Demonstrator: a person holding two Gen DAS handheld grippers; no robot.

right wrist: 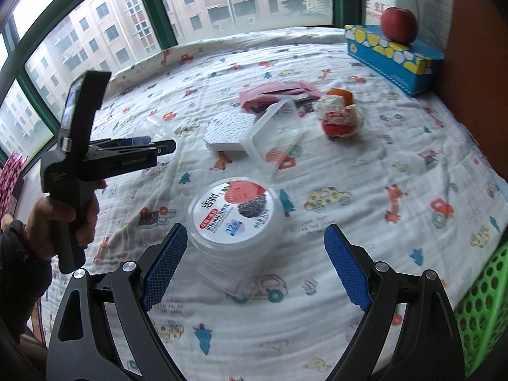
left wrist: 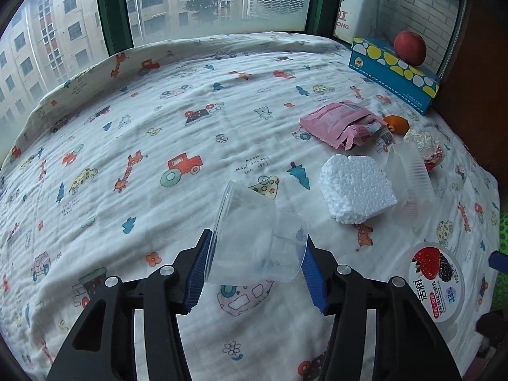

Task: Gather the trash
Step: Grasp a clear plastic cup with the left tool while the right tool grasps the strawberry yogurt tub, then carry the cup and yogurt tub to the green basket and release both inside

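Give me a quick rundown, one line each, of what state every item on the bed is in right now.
Clear cups: on their side, pinched in left gripper.
Yogurt tub: foil lid sealed, between the open pads of right gripper.
Clear tray: empty, tipped on edge.
Foam block: lying loose.
Pink packet: torn open.
Apple: whole, on tissue box.

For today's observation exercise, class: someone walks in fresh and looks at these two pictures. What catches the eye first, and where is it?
First, the left hand-held gripper closed on a clear plastic cup lying on the cartoon-print sheet. Next, the berry yogurt tub lies tilted just ahead of the open right hand-held gripper. In the far right corner, a red apple sits on a blue tissue box.
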